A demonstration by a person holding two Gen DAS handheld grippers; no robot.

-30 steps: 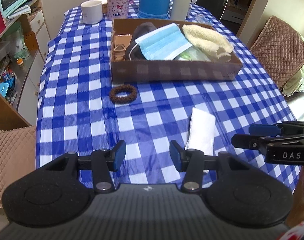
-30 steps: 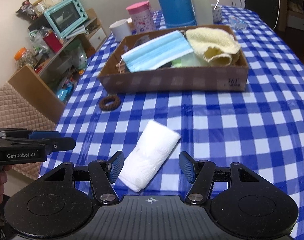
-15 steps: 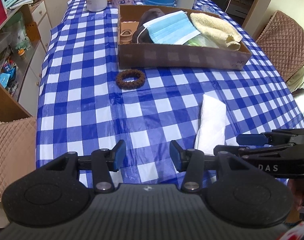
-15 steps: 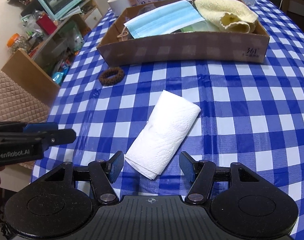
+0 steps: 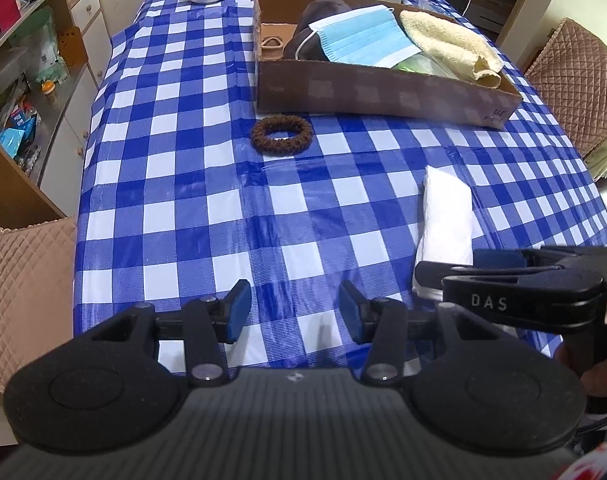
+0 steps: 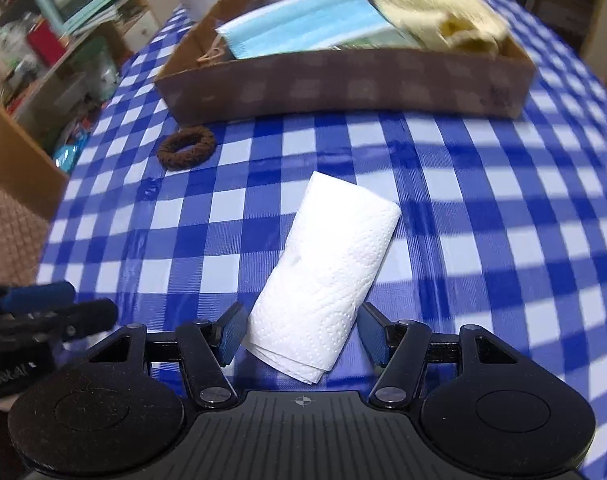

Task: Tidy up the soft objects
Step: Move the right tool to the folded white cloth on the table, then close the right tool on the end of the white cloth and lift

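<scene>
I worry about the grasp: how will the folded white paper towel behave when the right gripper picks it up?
The folded paper towel looks thin and layered, so it is probably very light and will likely squash between the right gripper pads. Its free far end may droop. Lying flat on the tablecloth, it should not roll.

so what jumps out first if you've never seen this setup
The blue-and-white checked tablecloth fills both views. A folded white paper towel lies on it, its near end between the open right tongs, pads not yet pressing. Behind, a cardboard tray holds a blue mask and a cream cloth, with a brown scrunchie just in front of it.
</scene>
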